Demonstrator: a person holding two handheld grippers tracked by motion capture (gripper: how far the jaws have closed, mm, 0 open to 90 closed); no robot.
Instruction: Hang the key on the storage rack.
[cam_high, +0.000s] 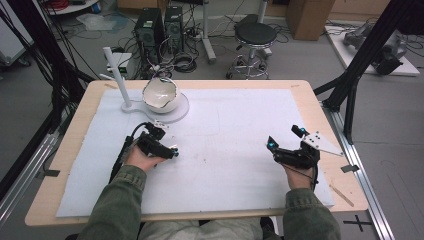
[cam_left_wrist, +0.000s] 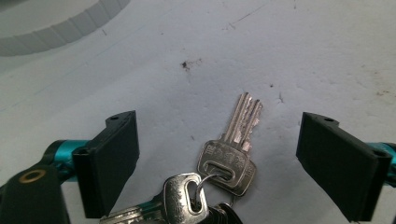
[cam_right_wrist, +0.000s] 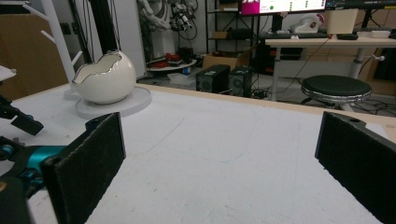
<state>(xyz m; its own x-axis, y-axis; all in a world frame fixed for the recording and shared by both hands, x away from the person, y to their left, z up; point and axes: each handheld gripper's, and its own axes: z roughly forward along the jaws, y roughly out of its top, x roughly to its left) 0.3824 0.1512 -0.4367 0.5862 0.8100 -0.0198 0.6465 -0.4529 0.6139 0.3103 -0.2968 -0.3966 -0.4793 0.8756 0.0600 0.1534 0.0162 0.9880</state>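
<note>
A bunch of silver keys (cam_left_wrist: 187, 200) on a ring lies on the white mat (cam_left_wrist: 280, 56). One key (cam_left_wrist: 236, 140) points away from the camera. My left gripper (cam_left_wrist: 224, 158) is open, with its jaws wide on either side of the keys and touching none of them. In the high view the left gripper (cam_high: 167, 139) sits left of centre, just in front of the round base. My right gripper (cam_high: 285, 137) is open over bare mat at the right, and nothing lies between its jaws in the right gripper view (cam_right_wrist: 219, 163).
A white eggshell-shaped bowl (cam_high: 160, 95) stands on a round white base (cam_high: 177, 114) at the back left, beside a white post (cam_high: 116, 72). The bowl (cam_right_wrist: 105, 77) lies far ahead-left in the right gripper view. A wooden table edge (cam_high: 345, 190) borders the mat.
</note>
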